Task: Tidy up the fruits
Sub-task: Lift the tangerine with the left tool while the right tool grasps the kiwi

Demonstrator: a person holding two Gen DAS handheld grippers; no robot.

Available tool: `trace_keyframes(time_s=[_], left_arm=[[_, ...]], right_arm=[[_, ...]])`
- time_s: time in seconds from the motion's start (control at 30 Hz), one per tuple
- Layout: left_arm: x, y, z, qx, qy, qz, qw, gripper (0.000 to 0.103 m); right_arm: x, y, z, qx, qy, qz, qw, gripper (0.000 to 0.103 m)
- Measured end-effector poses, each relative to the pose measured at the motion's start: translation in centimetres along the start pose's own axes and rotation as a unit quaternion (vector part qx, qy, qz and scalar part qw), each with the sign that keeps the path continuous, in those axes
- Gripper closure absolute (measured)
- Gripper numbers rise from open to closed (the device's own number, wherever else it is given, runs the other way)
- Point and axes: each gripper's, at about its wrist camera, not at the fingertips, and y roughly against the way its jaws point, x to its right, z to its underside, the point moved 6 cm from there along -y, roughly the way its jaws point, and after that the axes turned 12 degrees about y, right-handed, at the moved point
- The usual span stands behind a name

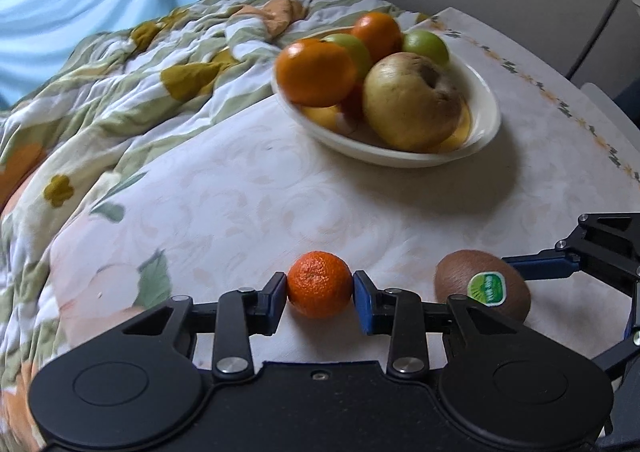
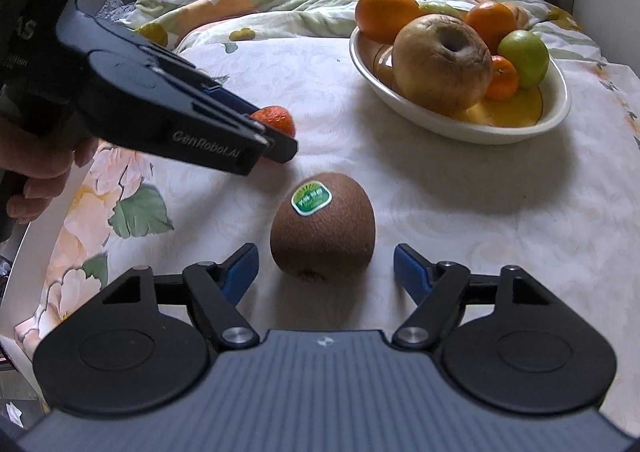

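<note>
A small mandarin [image 1: 319, 284] sits on the table between the pads of my left gripper [image 1: 320, 292], which is shut on it; it also shows in the right wrist view [image 2: 276, 119]. A brown kiwi [image 2: 323, 230] with a green sticker stands on the table between the open fingers of my right gripper [image 2: 324, 272], with gaps on both sides. The kiwi shows to the right in the left wrist view [image 1: 482, 286]. A white bowl [image 2: 460, 124] at the far right holds oranges, green fruits and a large yellow-brown apple [image 2: 442, 62].
The table has a pale floral cloth [image 2: 440, 212]. A crumpled flowered quilt [image 1: 100, 100] lies along the far and left side. The bowl shows in the left wrist view [image 1: 400, 154]. The table's edge runs at the right [image 1: 580, 104].
</note>
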Motion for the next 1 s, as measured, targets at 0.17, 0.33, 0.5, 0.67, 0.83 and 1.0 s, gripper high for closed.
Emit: trace_keyframes(time_s=[0.17,0.33,0.5,0.67,0.83,1.0], left_arm=[[-0.8,0.5,0.6,-0.002,0.007,-0.005,1.0,0.064],[-1.3,0.8,1.1,0.004,0.02,-0.012,0.9997,0.064],[-1.5,1.2,1.5,0.007,0.03,-0.014,0.9994,0.064],[-1.9,1.9,1.9,0.014,0.044,-0.016,0.9988,0.064],[-2.0,3.2,2.0,0.027,0.058,-0.016,0.9978,0.064],[-1.9,5.1,1.9,0.048,0.078,-0.023,0.9955,0.064]], right_arm=[[-0.2,-0.3,-0.3,0.001,0.004,0.002,1.0,0.018],[-0.1,-0.4,-0.5,0.002,0.004,0.008,1.0,0.021],[-0.1,-0.6,-0.8,0.004,0.009,0.019,1.0,0.03],[-0.1,-0.5,-1.0,0.007,0.007,0.016,1.0,0.034],[-0.1,0.3,-1.3,0.016,0.006,0.017,1.0,0.034],[0.1,1.9,-2.0,0.03,0.013,0.022,0.999,0.034]])
